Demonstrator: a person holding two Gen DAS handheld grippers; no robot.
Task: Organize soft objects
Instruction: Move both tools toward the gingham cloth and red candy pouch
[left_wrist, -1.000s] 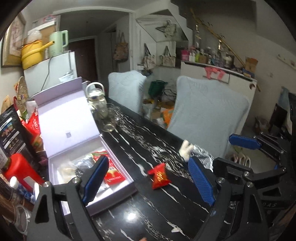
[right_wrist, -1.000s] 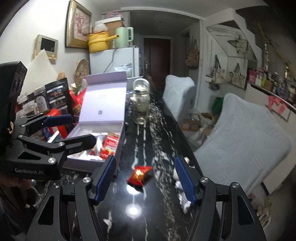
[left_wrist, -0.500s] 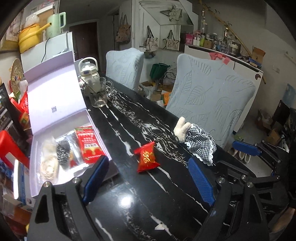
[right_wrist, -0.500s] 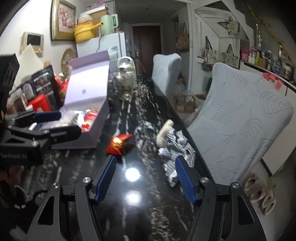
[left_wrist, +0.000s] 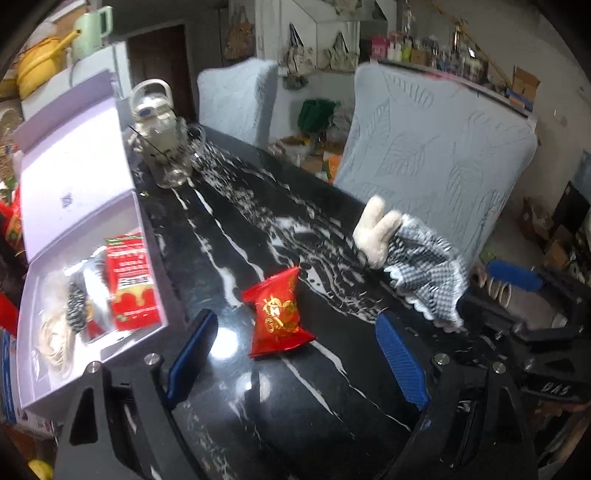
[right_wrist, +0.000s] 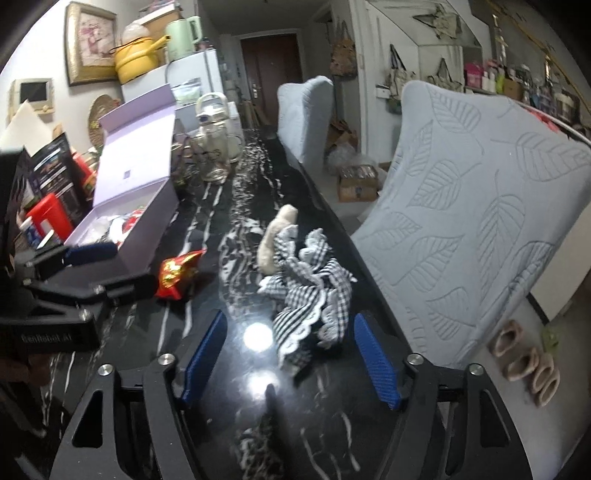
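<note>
A red foil packet (left_wrist: 279, 314) lies on the black marble table (left_wrist: 229, 206), just ahead of my open, empty left gripper (left_wrist: 295, 362). A plush toy in a black-and-white checked dress (right_wrist: 303, 284) lies near the table's right edge, between the fingers of my open, empty right gripper (right_wrist: 291, 354) and slightly ahead of them. The toy also shows in the left wrist view (left_wrist: 413, 258). The packet shows in the right wrist view (right_wrist: 175, 271), next to the left gripper (right_wrist: 103, 269). An open lilac box (left_wrist: 77, 177) at the left holds a red packet (left_wrist: 131, 284) and other soft items.
A glass teapot (left_wrist: 157, 125) and a glass (left_wrist: 173, 173) stand at the far end of the table. Two covered chairs (right_wrist: 461, 206) stand along the right side. Clutter, a red container (right_wrist: 46, 214) and bags sit left of the box.
Both grippers have moved forward and tilted down toward the table. The red packet now lies close before the left fingers, and the plush toy lies between the right fingers.
</note>
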